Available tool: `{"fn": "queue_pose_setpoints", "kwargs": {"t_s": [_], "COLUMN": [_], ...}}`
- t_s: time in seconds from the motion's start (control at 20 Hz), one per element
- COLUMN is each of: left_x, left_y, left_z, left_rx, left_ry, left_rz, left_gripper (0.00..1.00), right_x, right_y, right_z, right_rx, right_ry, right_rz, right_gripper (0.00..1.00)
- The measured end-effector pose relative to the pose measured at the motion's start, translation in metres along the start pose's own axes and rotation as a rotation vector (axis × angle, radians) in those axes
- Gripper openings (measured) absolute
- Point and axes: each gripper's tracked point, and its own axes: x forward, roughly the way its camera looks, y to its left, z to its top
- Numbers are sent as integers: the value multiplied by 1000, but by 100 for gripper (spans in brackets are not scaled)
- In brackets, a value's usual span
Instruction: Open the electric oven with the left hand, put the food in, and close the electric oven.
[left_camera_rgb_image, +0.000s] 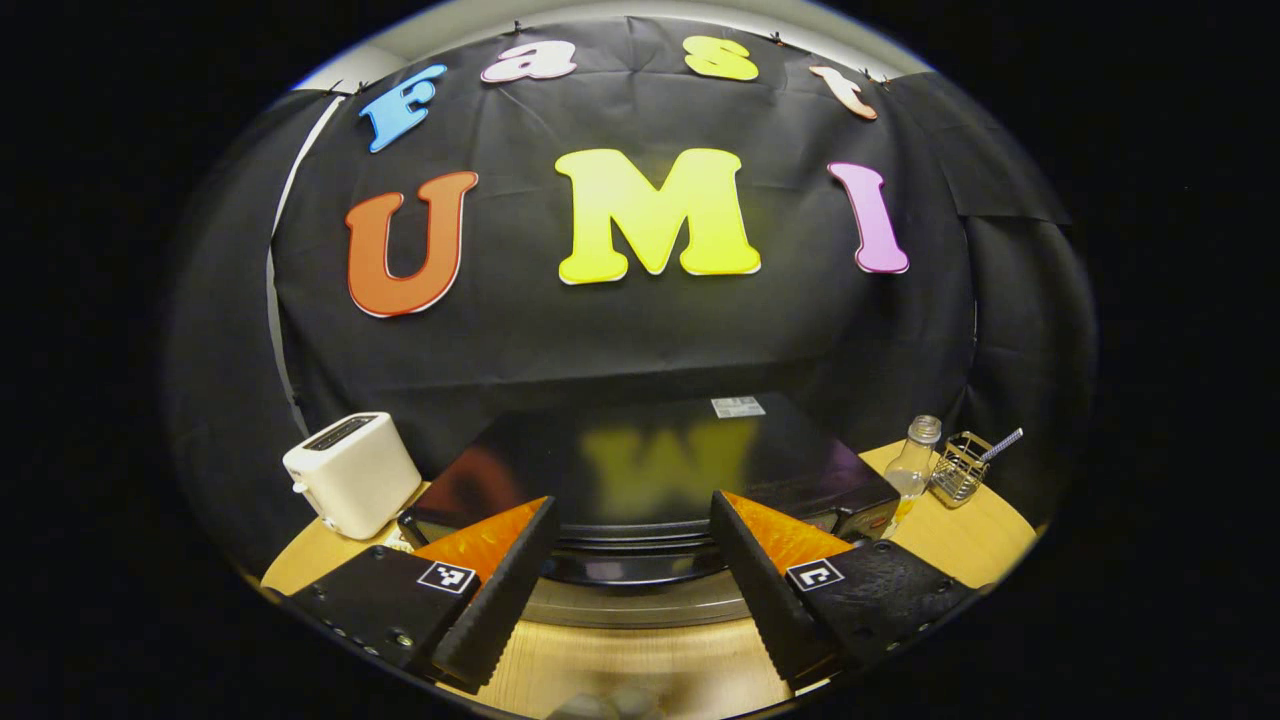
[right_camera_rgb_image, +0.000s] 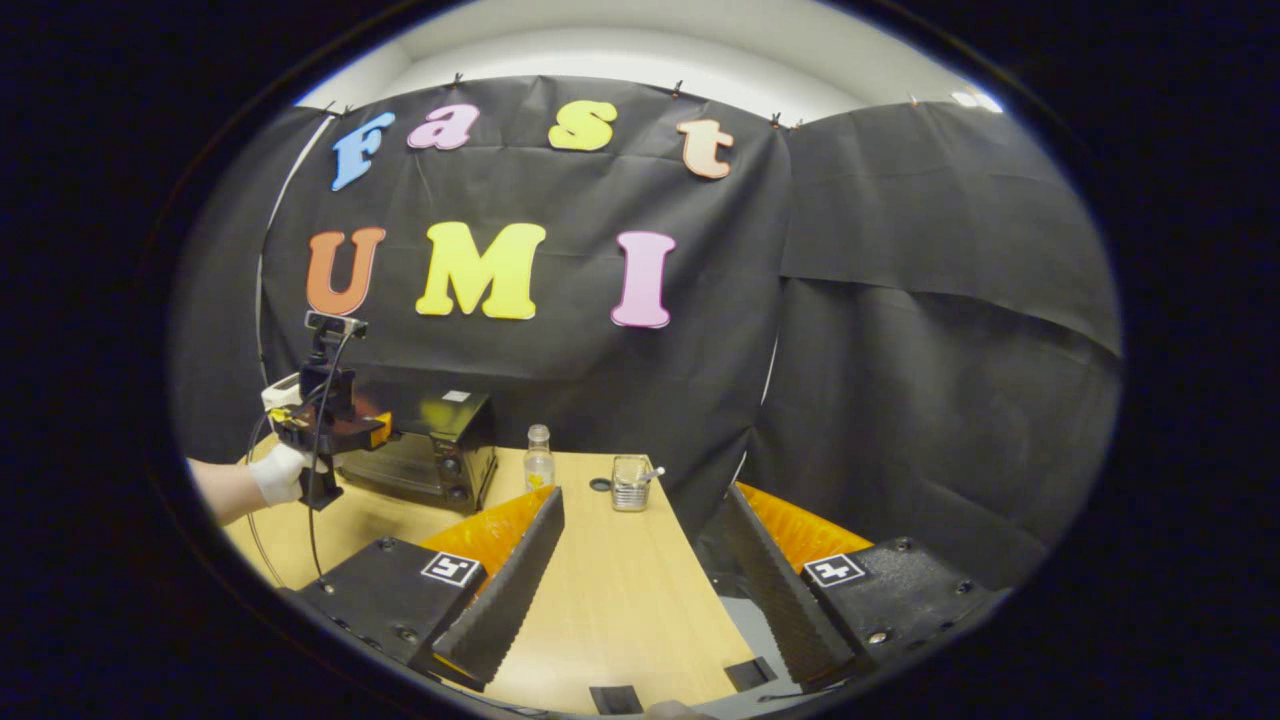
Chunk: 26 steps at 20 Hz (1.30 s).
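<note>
The black electric oven (left_camera_rgb_image: 650, 455) fills the middle of the left gripper view, seen from above its glossy top, door closed. My left gripper (left_camera_rgb_image: 632, 508) is open, its fingers spread wide over the oven's front top edge (left_camera_rgb_image: 640, 570) with nothing between them. In the right gripper view the oven (right_camera_rgb_image: 435, 450) stands at the table's far left, and the left gripper (right_camera_rgb_image: 335, 430) hovers at its front, held by a gloved hand (right_camera_rgb_image: 278, 472). My right gripper (right_camera_rgb_image: 645, 497) is open and empty, low over the wooden table (right_camera_rgb_image: 620, 600) near its right edge.
A white toaster (left_camera_rgb_image: 350, 485) stands left of the oven. To the oven's right are a small glass bottle (right_camera_rgb_image: 539, 458), a wire basket (right_camera_rgb_image: 630, 482) and a small dark ring (right_camera_rgb_image: 599, 484). The table's right edge (right_camera_rgb_image: 700, 590) drops to the floor.
</note>
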Motion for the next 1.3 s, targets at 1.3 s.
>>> {"fn": "queue_pose_setpoints", "kwargs": {"t_s": [1.3], "left_x": [-115], "left_y": [-7], "left_z": [-145], "left_rx": [-16], "left_ry": [224], "left_rz": [-68], "left_gripper": [96], "right_x": [-27], "right_y": [38], "right_z": [-40], "right_rx": [3], "right_ry": [73], "right_rz": [90], "right_gripper": [100]}}
